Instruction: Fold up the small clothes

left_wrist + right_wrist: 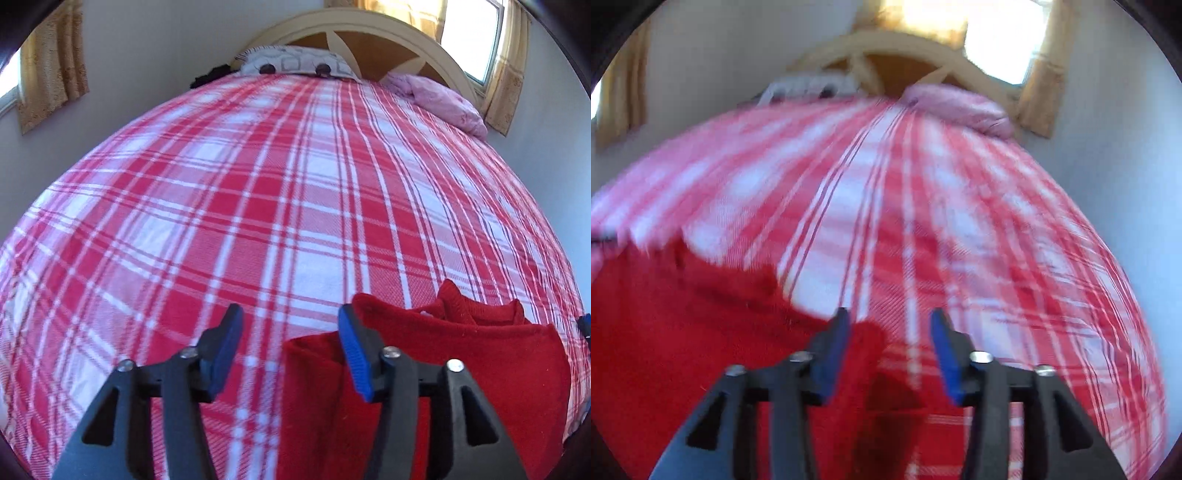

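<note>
- Sweater (461,354) first: it is red and lies on the plaid bedspread (258,184), just ahead of the left gripper (290,332) and off to its right side.
- Left gripper has its two blue pads wide apart, with nothing between them but bedspread and a bit of red sleeve lying below.
- Its right pad (354,354) is over the sweater's edge; I cannot tell if it touches.
- Right gripper (890,336) is spread wide too and holds nothing.
- For the right gripper, the sweater (683,332) is ahead and off to its left, with a red bit reaching under its left finger.
- Left view is sharp, so it shows the sweater's neck hole (458,302) on the far side from the tool, and a folded sleeve close to the fingers.
- Right view is smeared, so the sweater looks like one red patch.
- Far ahead of both tools are a patterned pillow (295,62), a pink pillow (443,99) and a curved headboard (369,22).
- Only the left view shows a small blue thing at its far right edge; it is too small to tell what it is.
</note>
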`<state>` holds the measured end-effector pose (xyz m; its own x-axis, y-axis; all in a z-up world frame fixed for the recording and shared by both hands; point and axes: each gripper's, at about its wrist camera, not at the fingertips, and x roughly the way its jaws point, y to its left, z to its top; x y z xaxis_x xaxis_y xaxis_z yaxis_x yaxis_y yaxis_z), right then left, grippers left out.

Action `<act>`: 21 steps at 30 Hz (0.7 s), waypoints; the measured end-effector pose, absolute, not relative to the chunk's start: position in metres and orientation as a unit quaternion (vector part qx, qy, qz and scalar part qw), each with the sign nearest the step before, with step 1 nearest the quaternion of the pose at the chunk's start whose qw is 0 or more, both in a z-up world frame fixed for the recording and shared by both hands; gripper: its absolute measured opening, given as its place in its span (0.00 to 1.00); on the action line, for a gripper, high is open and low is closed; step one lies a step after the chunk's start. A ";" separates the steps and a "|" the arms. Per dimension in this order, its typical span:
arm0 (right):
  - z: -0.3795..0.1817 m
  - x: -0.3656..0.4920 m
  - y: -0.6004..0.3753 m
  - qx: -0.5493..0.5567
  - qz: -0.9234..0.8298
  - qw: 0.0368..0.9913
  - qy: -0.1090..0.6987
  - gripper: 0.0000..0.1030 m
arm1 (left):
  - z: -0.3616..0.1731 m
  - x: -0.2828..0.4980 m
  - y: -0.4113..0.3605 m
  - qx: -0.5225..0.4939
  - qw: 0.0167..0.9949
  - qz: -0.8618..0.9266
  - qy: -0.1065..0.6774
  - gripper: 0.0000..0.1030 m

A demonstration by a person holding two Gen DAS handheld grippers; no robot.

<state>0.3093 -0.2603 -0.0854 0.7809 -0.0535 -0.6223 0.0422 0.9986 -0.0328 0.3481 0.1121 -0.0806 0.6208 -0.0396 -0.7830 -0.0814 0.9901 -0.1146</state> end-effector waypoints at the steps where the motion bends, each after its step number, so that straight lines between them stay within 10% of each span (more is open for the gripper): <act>1: -0.080 0.304 -0.264 0.011 -0.021 0.946 0.324 0.56 | -0.077 0.343 0.115 -0.070 0.900 0.012 0.431 0.58; 21: -0.130 0.154 -0.198 0.050 0.037 0.926 0.371 0.56 | -0.104 0.220 0.060 0.009 0.892 -0.023 0.452 0.58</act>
